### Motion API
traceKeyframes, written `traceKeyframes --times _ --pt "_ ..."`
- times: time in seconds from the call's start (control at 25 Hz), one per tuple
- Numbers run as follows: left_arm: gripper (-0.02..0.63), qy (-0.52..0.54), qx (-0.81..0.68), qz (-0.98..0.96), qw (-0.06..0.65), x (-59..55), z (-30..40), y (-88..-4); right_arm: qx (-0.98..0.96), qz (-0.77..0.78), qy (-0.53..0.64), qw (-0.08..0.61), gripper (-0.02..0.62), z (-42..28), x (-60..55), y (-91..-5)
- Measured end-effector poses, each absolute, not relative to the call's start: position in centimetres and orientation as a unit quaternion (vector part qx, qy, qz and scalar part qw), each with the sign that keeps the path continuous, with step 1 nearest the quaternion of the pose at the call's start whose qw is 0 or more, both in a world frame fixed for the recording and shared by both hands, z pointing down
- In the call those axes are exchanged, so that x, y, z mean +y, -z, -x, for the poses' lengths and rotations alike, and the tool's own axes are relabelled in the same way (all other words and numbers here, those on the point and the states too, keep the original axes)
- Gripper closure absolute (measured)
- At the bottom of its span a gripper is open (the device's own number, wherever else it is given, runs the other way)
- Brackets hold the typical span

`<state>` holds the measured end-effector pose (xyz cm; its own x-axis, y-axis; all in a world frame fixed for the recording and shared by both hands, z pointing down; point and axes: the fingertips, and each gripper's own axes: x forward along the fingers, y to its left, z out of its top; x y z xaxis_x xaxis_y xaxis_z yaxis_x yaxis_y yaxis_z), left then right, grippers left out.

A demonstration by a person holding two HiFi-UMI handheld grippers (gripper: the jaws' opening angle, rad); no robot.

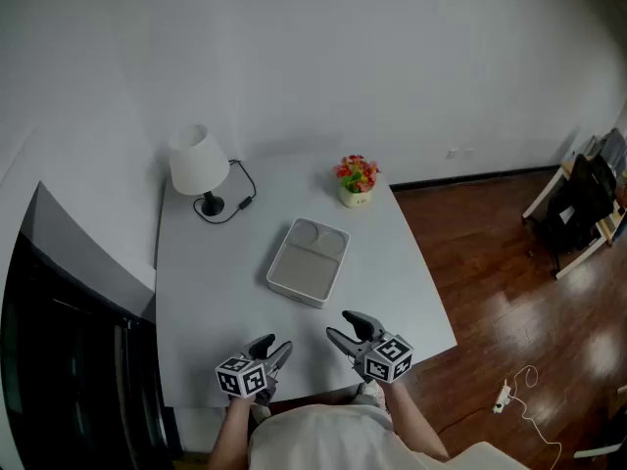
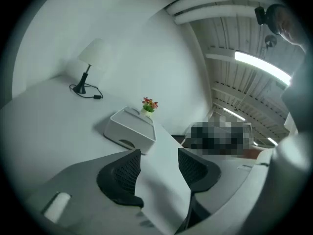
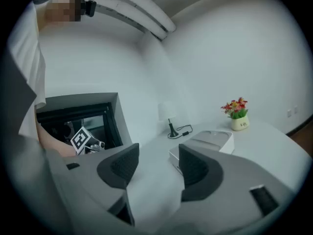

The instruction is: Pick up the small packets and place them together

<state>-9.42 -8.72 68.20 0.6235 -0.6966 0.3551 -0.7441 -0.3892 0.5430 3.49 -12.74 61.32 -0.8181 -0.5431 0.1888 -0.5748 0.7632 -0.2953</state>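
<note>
I see no small packets in any view. A white two-part tray (image 1: 310,261) lies empty in the middle of the grey table (image 1: 211,292); it also shows ahead of the jaws as a tray (image 2: 131,129) and a tray (image 3: 205,143) in the two gripper views. My left gripper (image 1: 272,348) hovers at the table's near edge, jaws apart with nothing between them (image 2: 159,168). My right gripper (image 1: 351,328) is beside it, a little closer to the tray, jaws likewise apart and empty (image 3: 157,166). Both point towards the tray.
A white table lamp (image 1: 199,164) with a black cord stands at the far left corner. A small pot of red and yellow flowers (image 1: 357,181) sits at the far right corner. Wooden floor lies to the right, a dark cabinet (image 1: 59,360) to the left.
</note>
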Motion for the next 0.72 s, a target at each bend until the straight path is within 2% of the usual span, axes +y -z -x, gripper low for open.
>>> traceKeyframes --times 0.16,0.48,0.72 --pt "0.377 0.011 -0.432 -0.804 0.408 -9.7 9.4 -70.0 -0.935 -0.303 -0.177 0.057 0.343 -4.1 -12.7 -62.5" --pt "0.377 0.221 -0.413 -0.67 0.576 -13.7 9.6 -73.2 -0.925 -0.319 -0.197 0.067 0.342 -5.9 -11.8 -63.9" --pt "0.377 0.296 -0.408 -0.614 0.607 -18.1 9.2 -73.7 -0.914 -0.334 -0.216 0.078 0.342 -7.5 -11.0 -65.1"
